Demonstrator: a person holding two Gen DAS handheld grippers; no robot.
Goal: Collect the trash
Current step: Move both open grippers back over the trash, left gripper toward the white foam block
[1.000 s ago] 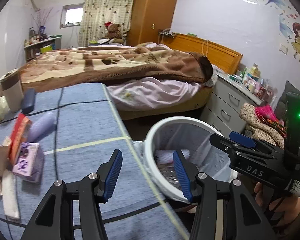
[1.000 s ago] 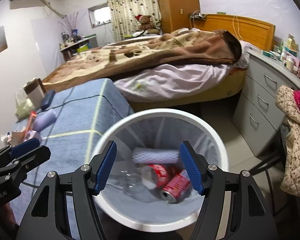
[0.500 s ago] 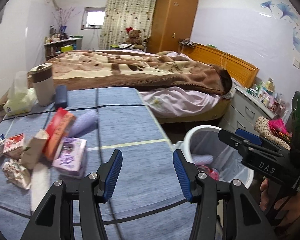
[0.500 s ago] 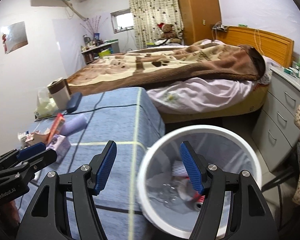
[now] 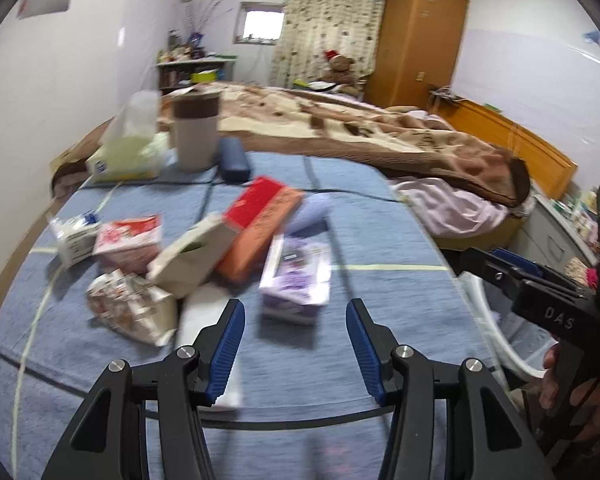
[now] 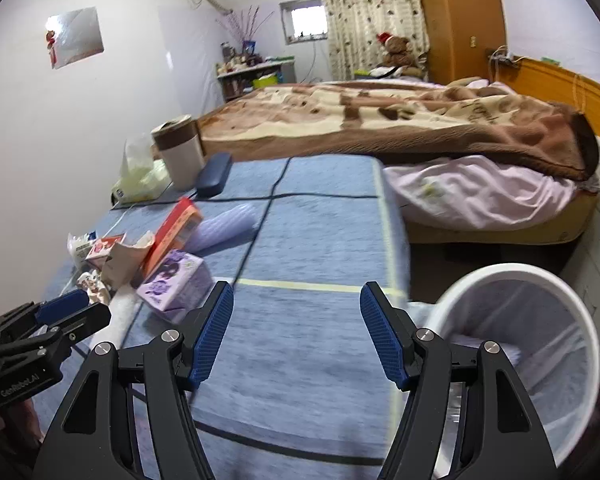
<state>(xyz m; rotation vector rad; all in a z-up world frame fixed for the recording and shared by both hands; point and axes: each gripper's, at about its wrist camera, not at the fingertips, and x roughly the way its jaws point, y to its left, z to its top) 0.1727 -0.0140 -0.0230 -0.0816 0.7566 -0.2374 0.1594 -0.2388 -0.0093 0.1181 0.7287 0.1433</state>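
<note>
**Both grippers over the blue table, nothing held**

The left gripper (image 5: 296,344) points downward over the blue cloth of the table (image 5: 380,300), its blue pads parted with only bare cloth between them. The right gripper (image 6: 296,336) is tilted down the same way over the table's near edge, its jaws spread a little wider and just as empty. In the left view the right gripper shows at the right edge, a hand (image 5: 572,388) wrapped around its handle.

The trash lies in a loose pile on the left part of the table: a purple carton (image 5: 296,280) just ahead of the left pads, a red and orange box (image 5: 260,220) leaning across a tan paper bag (image 5: 192,256), a crumpled snack wrapper (image 5: 128,308), a red packet (image 5: 128,236), a small white packet (image 5: 74,236) and a pale purple roll (image 6: 224,226) behind the box. A long white piece (image 5: 204,320) lies partly under the left finger (the blur hides what it is).

Farther back stand a tan cup (image 5: 196,132), a tissue pack (image 5: 128,148) and a dark blue case (image 5: 234,160). The white bin (image 6: 540,320) sits on the floor off the table's right edge, beside the right gripper. A bed with a brown blanket (image 6: 400,120) fills the room beyond.
</note>
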